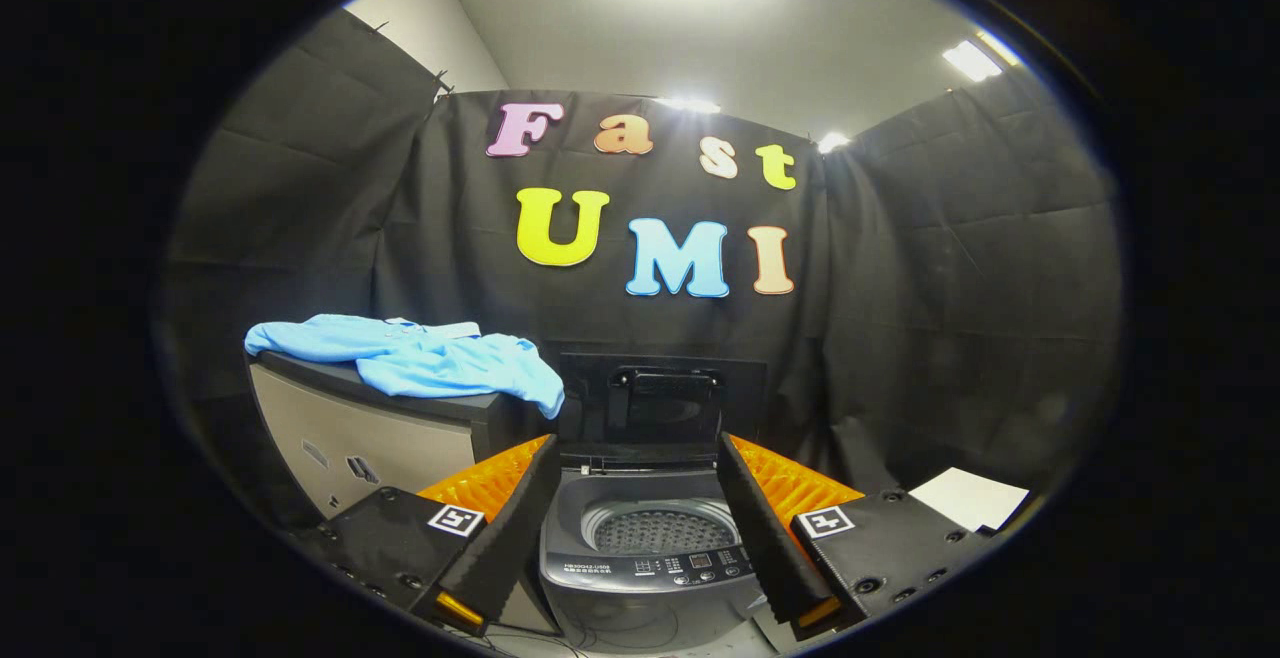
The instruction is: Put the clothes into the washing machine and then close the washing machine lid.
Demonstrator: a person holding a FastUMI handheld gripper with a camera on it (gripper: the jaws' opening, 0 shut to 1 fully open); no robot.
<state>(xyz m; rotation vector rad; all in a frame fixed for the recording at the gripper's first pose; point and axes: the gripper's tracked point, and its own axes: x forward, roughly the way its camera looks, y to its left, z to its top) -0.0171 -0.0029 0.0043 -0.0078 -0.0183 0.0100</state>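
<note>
So nothing of the job had been done yet, as far as I could judge. Off to the left of my tongs and beyond their tips, the light blue shirt [420,358] lay spread over the top of a low dark-topped cabinet [370,438], one corner of it drooping over the cabinet's right end, just beside the machine. It was the only garment I could see, and it was well clear of my left finger [505,528], so the first half of the task was all still to do. My tongs [640,528] were held wide apart with nothing between them but air; straight ahead, framed in that gap, stood the washing machine [655,563] with its lid [660,403] raised upright behind the opening and the perforated drum [660,530] showing bare, no cloth in it that I could make out. My right finger [765,528] touched nothing either. Further right, beyond that finger, a white sheet [968,496] lay on a dark surface, no part of the job. By my reckoning I had to swing left for the shirt, carry it over into the drum, and only then bring the lid down.
</note>
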